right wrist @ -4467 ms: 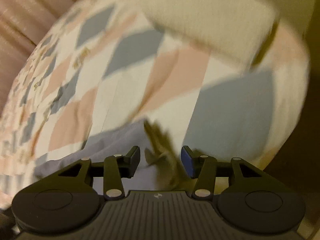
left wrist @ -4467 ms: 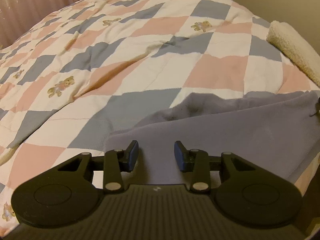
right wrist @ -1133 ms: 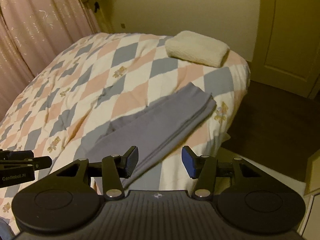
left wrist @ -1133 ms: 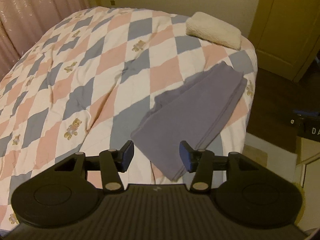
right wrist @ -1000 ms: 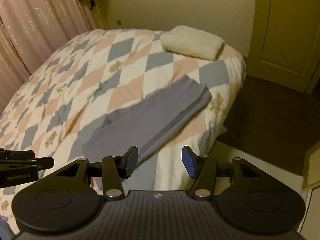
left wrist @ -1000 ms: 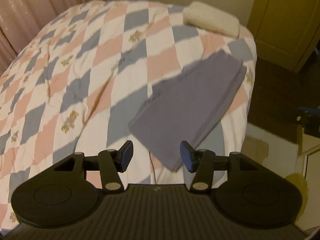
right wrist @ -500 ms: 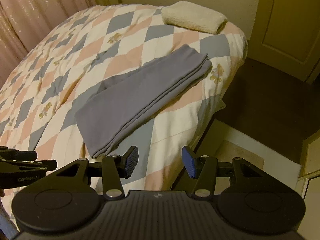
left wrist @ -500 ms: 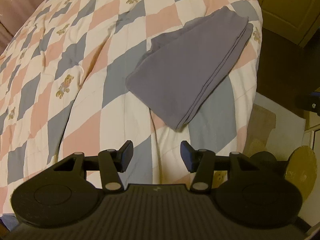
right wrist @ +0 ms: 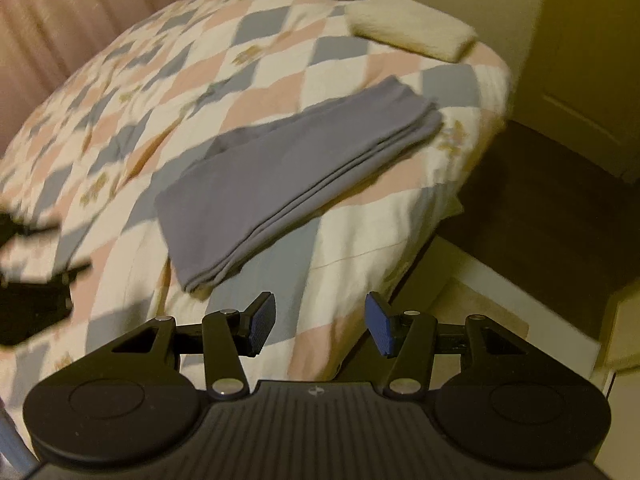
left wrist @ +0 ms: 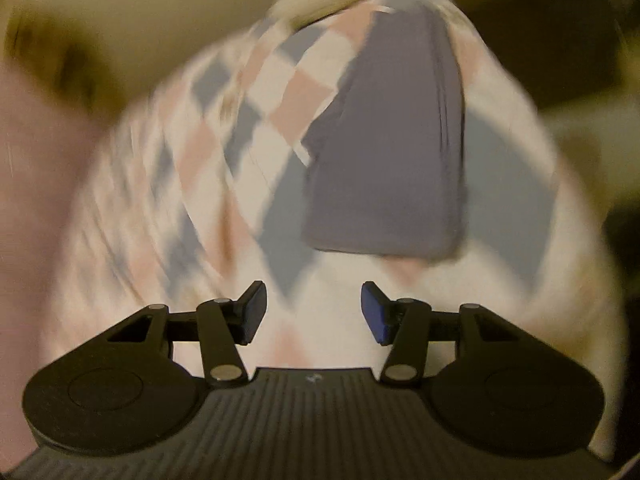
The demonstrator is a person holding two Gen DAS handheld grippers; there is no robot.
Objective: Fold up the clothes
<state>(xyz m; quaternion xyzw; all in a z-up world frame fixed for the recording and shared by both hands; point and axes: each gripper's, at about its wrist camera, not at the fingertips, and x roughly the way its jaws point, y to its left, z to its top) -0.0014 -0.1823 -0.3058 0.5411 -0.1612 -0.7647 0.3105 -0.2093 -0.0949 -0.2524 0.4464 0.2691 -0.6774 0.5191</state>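
My left claw (left wrist: 311,312) is open and holds nothing. My right claw (right wrist: 320,322) is open and empty too. Both hang off the cloth, out past its near short end.

The grey cloth (right wrist: 296,168) lies on the bed (right wrist: 400,216) as a long folded strip. Its far end sits near the cream pillow (right wrist: 412,26). Its near end sits close to the bed edge.

I think the next fold brings one short end over to the other. To do it well, I would pinch both corners of the near end, one claw each. I must catch all the layers, because the long side shows a stack of thin edges. Then lift low and lay it flat.

There is lots of open bed to the left of the cloth. On its right the bed drops to the floor (right wrist: 560,208), so I would pull toward the middle.

The left view is blurry.
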